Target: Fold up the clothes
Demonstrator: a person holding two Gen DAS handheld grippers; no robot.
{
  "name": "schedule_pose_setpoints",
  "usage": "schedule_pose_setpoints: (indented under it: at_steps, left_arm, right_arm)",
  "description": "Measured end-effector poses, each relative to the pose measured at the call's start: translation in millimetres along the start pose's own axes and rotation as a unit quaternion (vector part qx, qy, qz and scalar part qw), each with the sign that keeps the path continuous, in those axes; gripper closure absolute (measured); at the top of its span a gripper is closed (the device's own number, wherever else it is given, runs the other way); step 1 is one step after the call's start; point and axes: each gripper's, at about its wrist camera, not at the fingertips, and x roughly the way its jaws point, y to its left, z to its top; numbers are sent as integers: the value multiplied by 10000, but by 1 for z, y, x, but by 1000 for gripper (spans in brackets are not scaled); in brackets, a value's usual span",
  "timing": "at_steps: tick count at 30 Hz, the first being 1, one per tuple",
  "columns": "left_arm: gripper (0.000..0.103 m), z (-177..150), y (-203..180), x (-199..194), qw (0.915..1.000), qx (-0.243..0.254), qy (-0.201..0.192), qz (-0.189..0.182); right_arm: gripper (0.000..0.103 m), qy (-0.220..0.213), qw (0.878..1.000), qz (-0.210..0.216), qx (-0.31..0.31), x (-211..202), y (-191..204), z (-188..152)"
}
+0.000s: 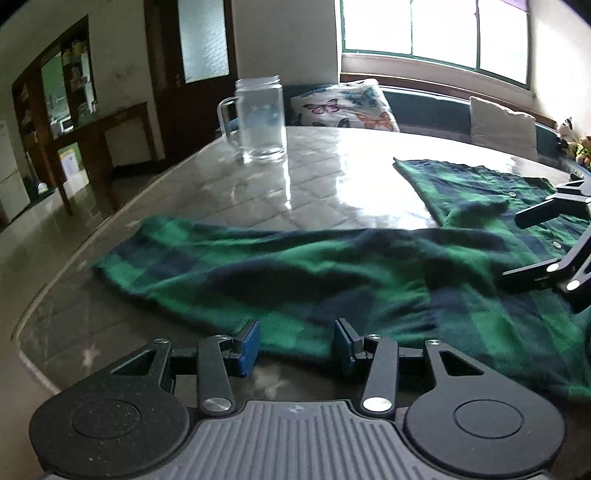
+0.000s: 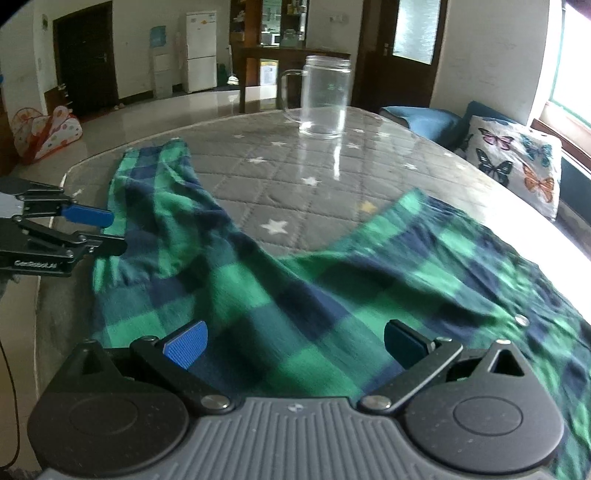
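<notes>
We see a bright window [image 1: 436, 33], a butterfly cushion [image 2: 517, 162], a white fridge [image 2: 201, 51] and dark wooden doors [image 2: 86, 55].

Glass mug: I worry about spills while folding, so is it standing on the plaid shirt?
No, the glass mug stands on bare table, apart from the plaid shirt.

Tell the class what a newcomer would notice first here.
A green and navy plaid shirt sprawls unfolded across the near half of the glass-topped table. Behind it stands a clear glass mug, apparently empty. Both tongs, left and right, are open at the shirt's near edge.
</notes>
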Motion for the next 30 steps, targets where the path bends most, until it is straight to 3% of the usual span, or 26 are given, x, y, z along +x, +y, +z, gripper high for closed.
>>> schedule_pose_setpoints:
  at_steps: [6, 12, 19, 25, 27, 29, 30]
  left_arm:
    - [56, 7, 34, -4, 9977, -561, -13, 386]
    - [51, 27, 82, 14, 9852, -1394, -79, 991]
    - [51, 37, 128, 40, 9685, -2029, -125, 1437]
    - [53, 41, 145, 56, 9628, -2143, -68, 1644]
    - [58, 43, 147, 58, 9621, -2148, -63, 1680]
    - [69, 44, 148, 59, 9624, -2124, -73, 1690]
    - [79, 44, 149, 60, 9623, -2124, -79, 1696]
  right_arm:
    - [0, 45, 9984, 213, -528, 14, 38, 3]
    - [0, -6, 9948, 451, -912, 11, 64, 1]
    - [0, 14, 9944, 646, -832, 9, 65, 3]
    - [1, -107, 9952, 616, -747, -3, 57, 5]
    - [3, -154, 9957, 607, -682, -7, 54, 7]
    - [8, -172, 9966, 563, -579, -10, 49, 9]
    - [11, -174, 9970, 549, -515, -13, 47, 9]
